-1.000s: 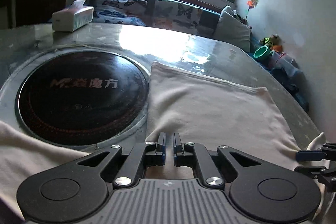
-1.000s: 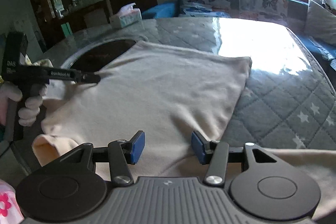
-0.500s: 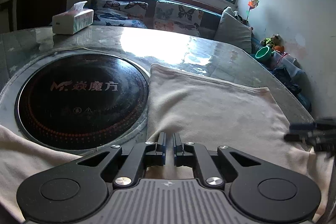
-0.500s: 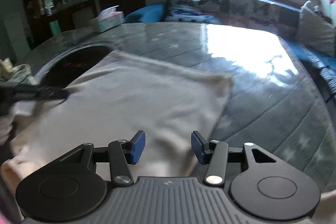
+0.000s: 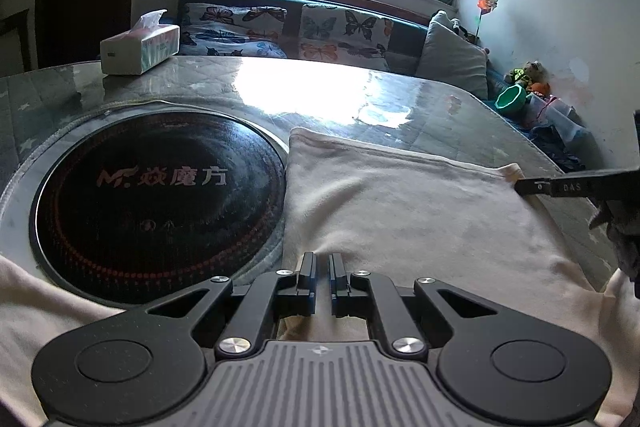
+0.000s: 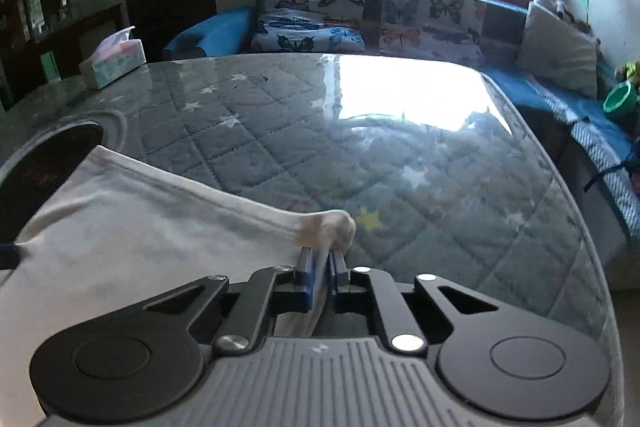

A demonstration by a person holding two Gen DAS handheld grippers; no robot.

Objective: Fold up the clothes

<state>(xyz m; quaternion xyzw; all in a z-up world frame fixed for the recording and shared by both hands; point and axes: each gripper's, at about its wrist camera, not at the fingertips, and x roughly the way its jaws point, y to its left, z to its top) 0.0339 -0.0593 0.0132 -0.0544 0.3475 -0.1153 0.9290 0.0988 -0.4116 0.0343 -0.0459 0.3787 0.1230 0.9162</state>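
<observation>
A cream garment (image 5: pixel 400 211) lies flat on the glass-topped table, right of a round black cooktop. My left gripper (image 5: pixel 322 259) is shut on its near edge, where the cloth puckers between the pads. In the right wrist view the garment (image 6: pixel 140 227) fills the lower left. My right gripper (image 6: pixel 322 255) has its jaws closing tight on the far right corner, which bunches up just past the fingertips. The right gripper (image 5: pixel 520 185) also shows at that corner in the left wrist view. The left gripper's blue tip (image 6: pixel 8 253) peeks in at the left edge.
The black cooktop (image 5: pixel 156 187) is set into the table (image 6: pixel 360 147), left of the garment. A tissue box (image 5: pixel 138 49) stands at the far left. A sofa with butterfly cushions (image 5: pixel 300 27) runs behind the table. The table's rounded edge (image 6: pixel 580 227) curves along the right.
My right gripper moved from the garment's near edge out to its far right corner and shut on it. The left gripper kept still, shut on the near edge.
</observation>
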